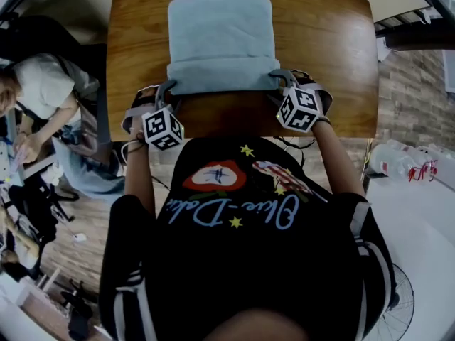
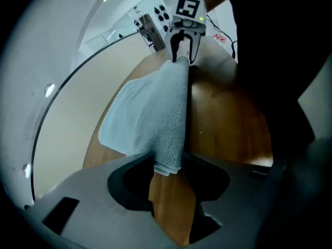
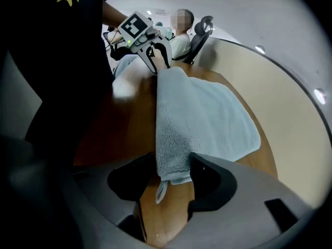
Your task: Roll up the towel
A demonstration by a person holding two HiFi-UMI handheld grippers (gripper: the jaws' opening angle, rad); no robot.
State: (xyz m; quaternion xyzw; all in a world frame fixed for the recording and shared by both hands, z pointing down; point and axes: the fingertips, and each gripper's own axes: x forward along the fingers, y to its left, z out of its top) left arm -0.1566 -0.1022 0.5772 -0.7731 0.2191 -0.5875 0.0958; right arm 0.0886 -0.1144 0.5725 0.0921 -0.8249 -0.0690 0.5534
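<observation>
Head view: the towel lies on the table. Its flat part stretches to the far side, and its rolled near edge runs left to right. My left gripper sits at the roll's left end and my right gripper at its right end, each equally close.

Left gripper view: the jaws stand apart, released, with the roll's left end lying loosely between them. The roll runs straight away toward the other gripper.

Right gripper view: these jaws are also spread and released, with the right end and its loop tag between them.

The unrolled cloth lies on the far side, so I judge the next turn must go away from me.
</observation>
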